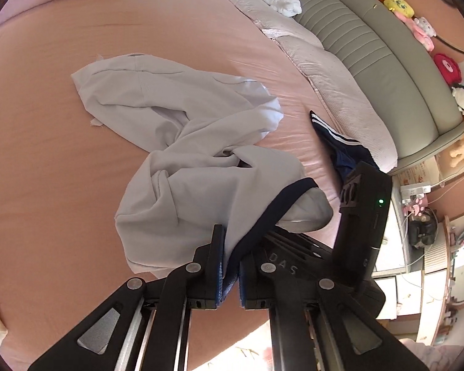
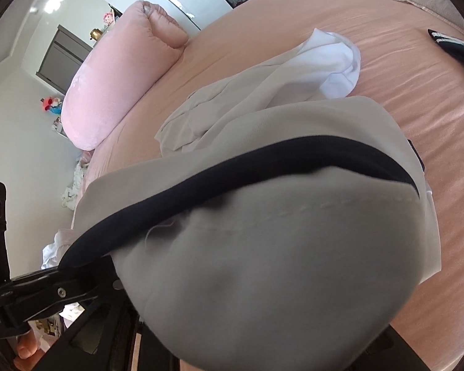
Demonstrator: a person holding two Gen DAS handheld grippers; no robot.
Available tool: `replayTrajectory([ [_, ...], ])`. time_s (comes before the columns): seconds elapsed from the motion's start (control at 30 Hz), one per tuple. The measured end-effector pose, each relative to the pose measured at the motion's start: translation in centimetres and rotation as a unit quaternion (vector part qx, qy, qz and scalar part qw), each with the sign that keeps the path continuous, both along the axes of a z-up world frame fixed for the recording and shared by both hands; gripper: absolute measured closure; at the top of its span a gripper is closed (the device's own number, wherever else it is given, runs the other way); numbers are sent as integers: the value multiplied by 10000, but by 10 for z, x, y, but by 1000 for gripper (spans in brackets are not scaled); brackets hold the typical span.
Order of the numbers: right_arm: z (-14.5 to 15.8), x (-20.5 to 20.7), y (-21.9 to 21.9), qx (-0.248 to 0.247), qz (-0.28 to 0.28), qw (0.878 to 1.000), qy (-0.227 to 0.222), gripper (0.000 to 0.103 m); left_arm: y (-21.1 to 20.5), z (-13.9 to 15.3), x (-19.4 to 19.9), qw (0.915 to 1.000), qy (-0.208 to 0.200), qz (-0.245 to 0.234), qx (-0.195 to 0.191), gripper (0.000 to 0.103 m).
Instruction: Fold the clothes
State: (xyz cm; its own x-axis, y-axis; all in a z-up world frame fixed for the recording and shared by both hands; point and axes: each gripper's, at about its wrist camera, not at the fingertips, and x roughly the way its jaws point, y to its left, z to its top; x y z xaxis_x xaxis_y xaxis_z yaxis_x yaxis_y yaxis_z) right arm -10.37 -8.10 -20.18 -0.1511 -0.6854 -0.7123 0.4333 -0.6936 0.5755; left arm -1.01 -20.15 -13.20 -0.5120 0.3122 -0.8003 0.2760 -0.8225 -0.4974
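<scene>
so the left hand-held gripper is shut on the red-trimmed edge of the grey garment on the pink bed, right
Not quite: the trim is dark navy, not red. The left wrist view shows the left hand-held gripper shut on that edge of the grey garment, on the pink bed.

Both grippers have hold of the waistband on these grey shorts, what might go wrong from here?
1. The left gripper pinches only the thin navy waistband; it may slip when lifted.
2. The grey shorts lie twisted and bunched on the pink bed sheet, so wrinkles could get folded in.
3. Fabric drapes over the right wrist camera, hiding the right gripper's fingers, so its grip can't be checked.
</scene>
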Motion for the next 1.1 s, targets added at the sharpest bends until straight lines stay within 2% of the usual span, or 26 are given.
replayTrajectory([
  [0.17,-4,-6,-3,-288,-112,9995,-78,80,0,6,4,10000,79,-58,6,98],
  [0.3,-5,-16,5,-805,-376,9956,-288,79,1,1,8,10000,29,-50,70,98],
  [0.43,3,-16,17,-1040,-767,9914,206,79,5,-3,14,9998,47,-81,191,98],
  [0.53,8,-14,18,-1214,-772,9880,556,79,9,-3,18,9999,22,-82,140,98],
  [0.63,8,-13,11,-995,-306,9935,470,79,7,-7,22,9999,-108,2,42,98],
  [0.7,4,-11,17,-1067,-22,9942,122,78,2,-12,25,9997,-165,95,162,98],
  [0.77,4,-8,21,-821,152,9965,58,76,-2,-16,30,9993,-216,134,272,98],
  [0.9,14,2,36,-435,531,9973,260,56,-2,-19,37,9991,-258,175,284,98],
  [1.03,28,13,57,-116,802,9958,423,54,-1,-19,39,9991,-202,232,307,98],
  [1.1,36,18,70,-31,859,9949,527,54,4,-14,37,9996,-133,231,110,98],
])
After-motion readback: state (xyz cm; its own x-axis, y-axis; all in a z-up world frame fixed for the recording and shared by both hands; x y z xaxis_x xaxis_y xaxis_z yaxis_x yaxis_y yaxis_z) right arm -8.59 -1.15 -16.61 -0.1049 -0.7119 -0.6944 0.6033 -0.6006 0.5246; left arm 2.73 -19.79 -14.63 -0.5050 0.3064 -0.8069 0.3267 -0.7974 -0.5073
